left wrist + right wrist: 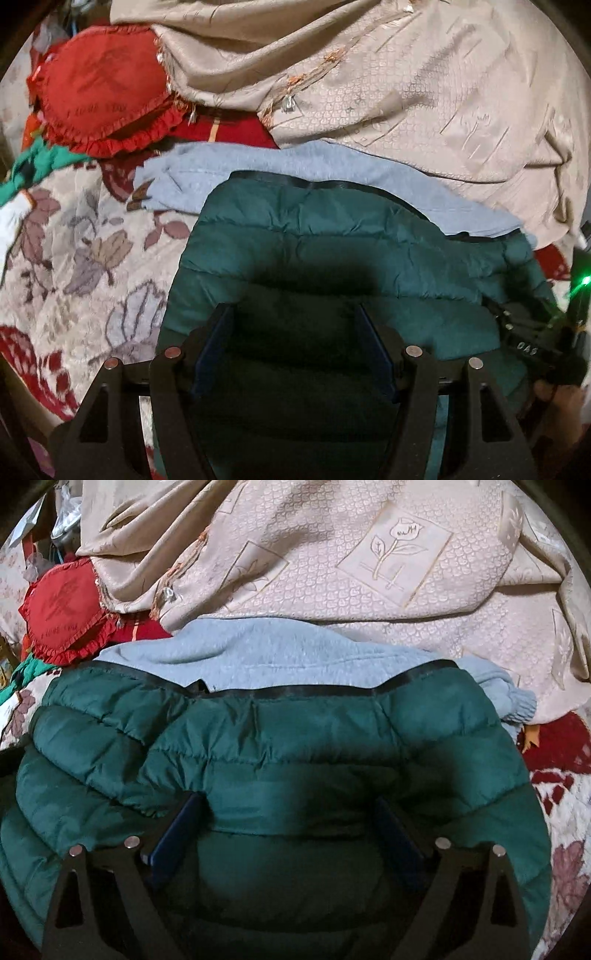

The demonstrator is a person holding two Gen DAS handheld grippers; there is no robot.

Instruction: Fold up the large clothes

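A dark green puffer jacket (332, 251) (295, 746) with a black-trimmed edge lies on the bed, on top of a light blue fleece garment (258, 170) (266, 646). My left gripper (295, 332) hovers over the jacket's left part. It is open, and the shadowed jacket lies under the gap between its blue pads (212, 350). My right gripper (288, 816) stands wide open over the jacket's middle, with puffed fabric bulging between its pads (177, 830). The left wrist view also shows the right gripper's black body (532, 343) at the jacket's right edge, with a hand (561, 398) behind it.
A large beige patterned cloth (424, 81) (351, 561) is heaped behind the garments. A red frilled heart cushion (103, 88) (62, 605) lies at the back left. The floral bedspread (85, 240) (565, 775) shows on both sides, and a green cloth (37, 162) lies at the far left.
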